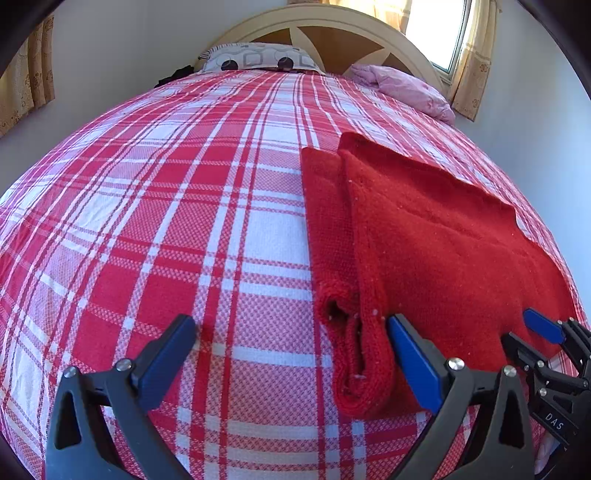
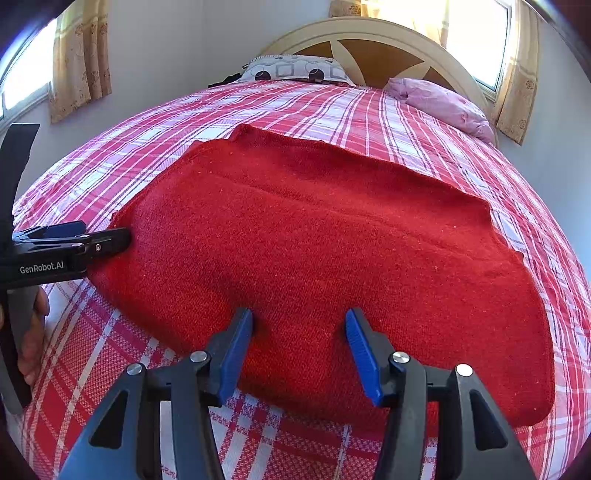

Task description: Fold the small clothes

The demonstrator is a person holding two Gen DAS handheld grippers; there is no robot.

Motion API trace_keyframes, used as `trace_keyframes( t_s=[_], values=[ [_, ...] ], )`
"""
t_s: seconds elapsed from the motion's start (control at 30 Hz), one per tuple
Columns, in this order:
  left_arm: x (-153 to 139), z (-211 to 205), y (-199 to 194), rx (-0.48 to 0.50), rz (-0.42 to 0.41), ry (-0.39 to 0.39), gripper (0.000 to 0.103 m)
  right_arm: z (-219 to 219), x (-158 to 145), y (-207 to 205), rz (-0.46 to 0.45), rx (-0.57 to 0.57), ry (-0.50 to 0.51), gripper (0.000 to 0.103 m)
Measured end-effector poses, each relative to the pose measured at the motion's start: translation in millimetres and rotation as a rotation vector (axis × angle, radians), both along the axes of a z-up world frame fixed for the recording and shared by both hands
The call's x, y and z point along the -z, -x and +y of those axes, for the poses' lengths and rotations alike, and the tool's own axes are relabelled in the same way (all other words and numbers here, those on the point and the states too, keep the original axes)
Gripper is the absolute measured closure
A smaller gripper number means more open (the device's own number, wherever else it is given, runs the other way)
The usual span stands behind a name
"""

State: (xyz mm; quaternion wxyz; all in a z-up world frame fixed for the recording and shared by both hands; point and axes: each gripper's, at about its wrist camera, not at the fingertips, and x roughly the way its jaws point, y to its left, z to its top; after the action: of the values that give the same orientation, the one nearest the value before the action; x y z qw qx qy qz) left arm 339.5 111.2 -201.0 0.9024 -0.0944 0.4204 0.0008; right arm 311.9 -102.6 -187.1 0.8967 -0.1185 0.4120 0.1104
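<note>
A red knitted garment (image 2: 317,243) lies folded flat on the red-and-white plaid bedspread (image 2: 332,107). In the left wrist view the garment (image 1: 424,236) shows its rolled left edge. My left gripper (image 1: 291,325) is open wide, its right finger at the garment's left edge and its left finger over the bedspread (image 1: 147,206). My right gripper (image 2: 299,321) is open, with both blue pads resting on the garment's near edge. The right gripper also shows in the left wrist view (image 1: 543,332). The left gripper shows at the garment's left corner in the right wrist view (image 2: 107,236).
A patterned pillow (image 2: 295,70) and a pink bundle of cloth (image 2: 443,103) lie at the headboard (image 2: 369,33). Curtained windows flank the bed. A hand (image 2: 33,332) holds the left gripper's handle.
</note>
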Motion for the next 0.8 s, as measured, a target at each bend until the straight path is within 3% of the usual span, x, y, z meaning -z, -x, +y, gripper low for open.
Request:
trace_keyframes(
  t_s=[0.2,0.33,0.53,0.7,0.8],
  values=[
    [-2,4,5,-0.002,-0.018,0.037,0.0,4,-2,-1,-0.014,0.007,0.023,0.046],
    [-17,24,33,-0.112,-0.156,0.078,0.0,9,-14,15,-0.059,0.014,0.026,0.045],
    [-10,69,45,-0.291,-0.172,0.24,0.0,65,-20,48,-0.152,-0.18,0.145,0.044],
    [-6,75,44,-0.286,-0.172,0.308,0.0,117,-12,60,-0.195,-0.327,0.252,0.043],
    [-6,77,45,-0.285,-0.184,0.33,0.0,134,-8,62,-0.214,-0.356,0.28,0.043]
  ],
)
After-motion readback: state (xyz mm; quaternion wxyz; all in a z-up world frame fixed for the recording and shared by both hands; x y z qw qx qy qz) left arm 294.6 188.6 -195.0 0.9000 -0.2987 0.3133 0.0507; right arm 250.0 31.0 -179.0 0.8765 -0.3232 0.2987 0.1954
